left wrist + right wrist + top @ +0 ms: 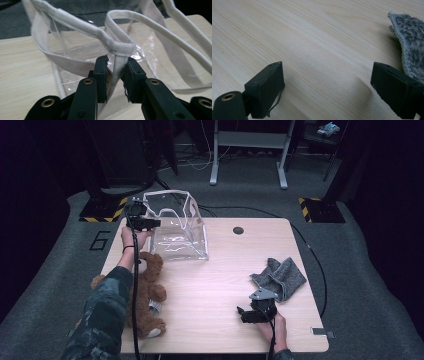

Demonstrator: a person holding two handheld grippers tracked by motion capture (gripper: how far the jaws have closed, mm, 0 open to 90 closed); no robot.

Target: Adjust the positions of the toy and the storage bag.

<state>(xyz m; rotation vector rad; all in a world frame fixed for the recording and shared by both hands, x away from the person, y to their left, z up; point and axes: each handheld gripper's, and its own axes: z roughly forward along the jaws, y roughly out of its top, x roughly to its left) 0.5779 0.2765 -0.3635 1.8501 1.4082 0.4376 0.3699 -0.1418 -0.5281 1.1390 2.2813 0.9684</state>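
A clear plastic bag (175, 227) with white webbing trim stands at the table's far left. My left gripper (150, 223) is at its near-left rim. In the left gripper view the jaws are shut on a white strap (117, 68) just below its looped seam, pads pressing both sides. A brown teddy bear (147, 290) lies on the table's left side under the left forearm. My right gripper (242, 314) rests low near the front right, open, with only bare wood between its fingers (265, 87). A grey cloth (280, 276) lies crumpled just beyond it, its edge (409, 40) beside the right jaw.
The light wooden table (215, 285) has a round cable hole (238, 230) near its far edge. Cables run over the grey floor behind. A desk frame (247, 150) stands farther back, and yellow-black striped feet (102, 212) sit at both far corners.
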